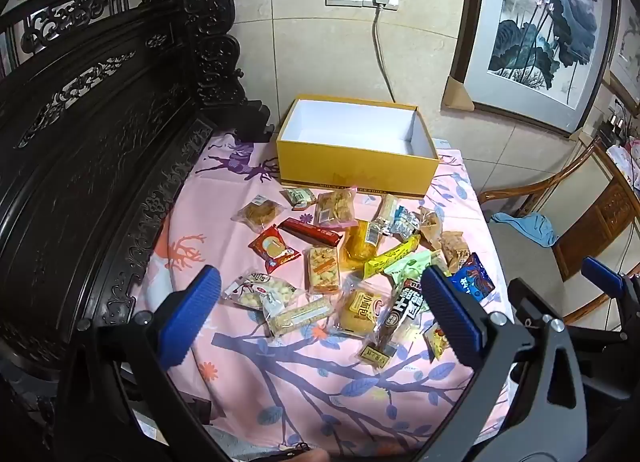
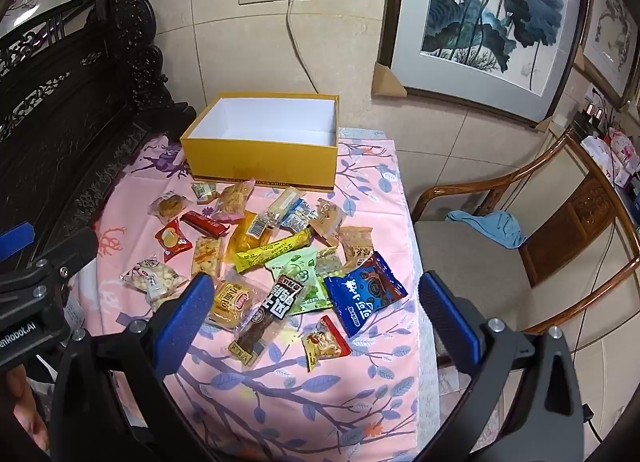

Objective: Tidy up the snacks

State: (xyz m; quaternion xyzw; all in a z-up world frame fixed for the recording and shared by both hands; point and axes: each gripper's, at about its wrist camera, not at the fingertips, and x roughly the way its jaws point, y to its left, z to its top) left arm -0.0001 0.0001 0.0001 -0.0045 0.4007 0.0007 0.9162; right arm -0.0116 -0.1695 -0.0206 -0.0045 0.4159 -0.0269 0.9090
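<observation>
One box, roughly twenty snacks

My right gripper hangs wide open above scattered snack packets; the yellow box sits beyond them.

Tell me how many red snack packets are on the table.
2. A long red bar lies left of the pile's middle; a square red packet sits just in front of it. Others may hide under the pile.
</observation>
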